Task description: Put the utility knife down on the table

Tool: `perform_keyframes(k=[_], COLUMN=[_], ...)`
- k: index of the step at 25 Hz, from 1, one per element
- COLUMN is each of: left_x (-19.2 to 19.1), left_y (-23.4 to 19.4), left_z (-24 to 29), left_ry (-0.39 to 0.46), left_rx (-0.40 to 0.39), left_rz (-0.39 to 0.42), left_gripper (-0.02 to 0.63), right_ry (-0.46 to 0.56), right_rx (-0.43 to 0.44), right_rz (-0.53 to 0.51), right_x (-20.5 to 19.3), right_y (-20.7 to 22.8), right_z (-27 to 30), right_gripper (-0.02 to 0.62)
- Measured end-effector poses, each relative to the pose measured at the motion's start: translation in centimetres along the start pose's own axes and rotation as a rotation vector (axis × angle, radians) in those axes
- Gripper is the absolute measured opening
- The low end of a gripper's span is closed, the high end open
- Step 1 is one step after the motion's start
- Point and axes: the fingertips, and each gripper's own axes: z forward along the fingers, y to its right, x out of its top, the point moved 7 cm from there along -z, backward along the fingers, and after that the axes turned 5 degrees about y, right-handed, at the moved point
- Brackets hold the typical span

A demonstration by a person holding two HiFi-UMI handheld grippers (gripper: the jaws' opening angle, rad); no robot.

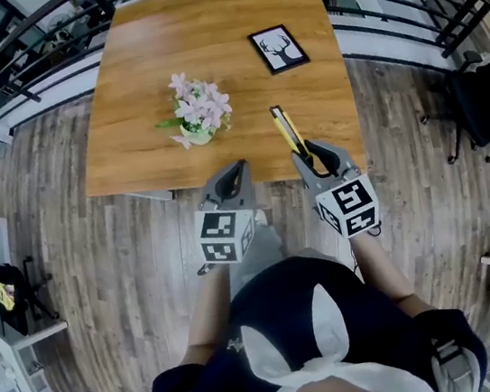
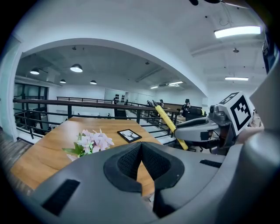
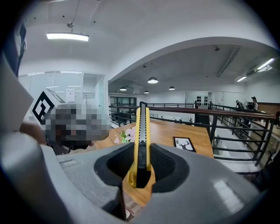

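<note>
Biggest thing here is the grey plank wood floor [image 1: 72, 262], only visible from the head view. On it stands a square table with a smooth, warm-toned wood grain top [image 1: 202, 32], and a black metal railing [image 1: 24, 59] runs round its far side. The gripper views show what the head view can't: a white ceiling with long light panels [image 3: 68, 36].

At the near edge of the table are the two grey plastic grippers. The left gripper [image 1: 239, 166] is over that edge, and in its own view [image 2: 141, 145] the black textured pads meet at the tips with nothing between them. The right gripper [image 1: 312, 158] is clamped on the butt end of the yellow plastic utility knife with a black slider strip [image 1: 288, 131]. The knife is held off the table, above its near right part, pointing away. The right gripper view [image 3: 142, 168] looks straight down the knife's length [image 3: 142, 131], while the left gripper view catches it side-on [image 2: 170, 127], tilted up.

Left of the knife sits a small pot of pale pink flowers with green leaves [image 1: 200, 110]. Further back on the right lies a flat black-framed deer picture [image 1: 279, 48].
</note>
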Motion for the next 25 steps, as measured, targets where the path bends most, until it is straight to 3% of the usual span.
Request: perform_keyframes(k=[11, 25], left_x=[1.4, 0.9], left_y=[-6.3, -8.8], left_z=[4.2, 6.7], left_ry=[-0.018, -0.037], left_rx=[-0.072, -0.154], left_rz=[0.011, 0.019], left_gripper=[0.017, 0.017], right_ry=[0.002, -0.009], right_rx=[-0.077, -0.139], right_rz=[0.017, 0.039], right_x=[2.0, 1.7], right_y=[0.9, 1.2], right_z=[6.3, 9.3], right_gripper=[0.114, 0.115])
